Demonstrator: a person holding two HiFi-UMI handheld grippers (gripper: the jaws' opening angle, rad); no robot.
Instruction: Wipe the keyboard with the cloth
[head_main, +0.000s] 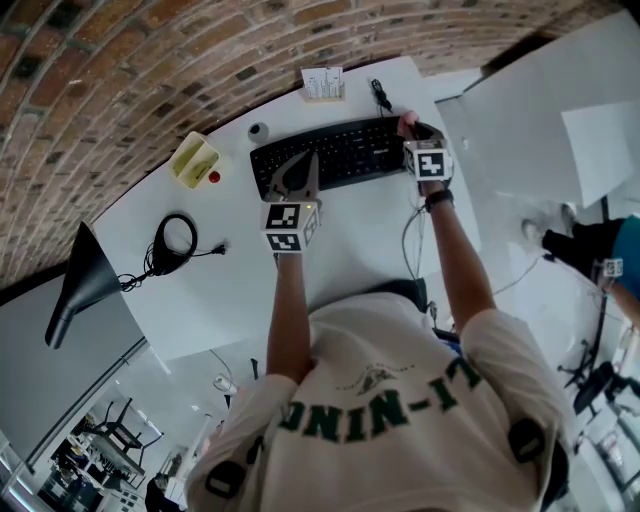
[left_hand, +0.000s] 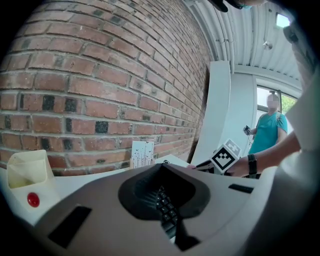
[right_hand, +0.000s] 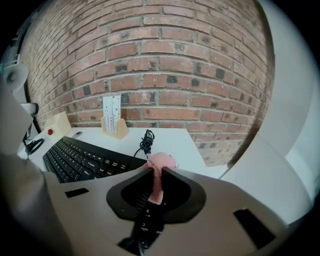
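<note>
A black keyboard (head_main: 340, 152) lies on the white desk (head_main: 350, 240) near the brick wall. My right gripper (head_main: 412, 128) is at the keyboard's right end, shut on a pink cloth (head_main: 406, 121). In the right gripper view the cloth (right_hand: 160, 163) is pinched between the jaws of the right gripper (right_hand: 156, 169) and bunches out past their tips, just above the number keys of the keyboard (right_hand: 80, 157). My left gripper (head_main: 300, 165) is over the keyboard's left half, shut with nothing in it. In the left gripper view, keyboard keys (left_hand: 165, 207) show below the left gripper (left_hand: 161, 168).
A yellow container (head_main: 194, 160) with a red item stands left of the keyboard. A card holder (head_main: 322, 83) and a small coiled cable (head_main: 380, 96) sit behind it. A black cable loop (head_main: 172, 240) lies at the left. A person in teal (left_hand: 267, 132) stands farther off.
</note>
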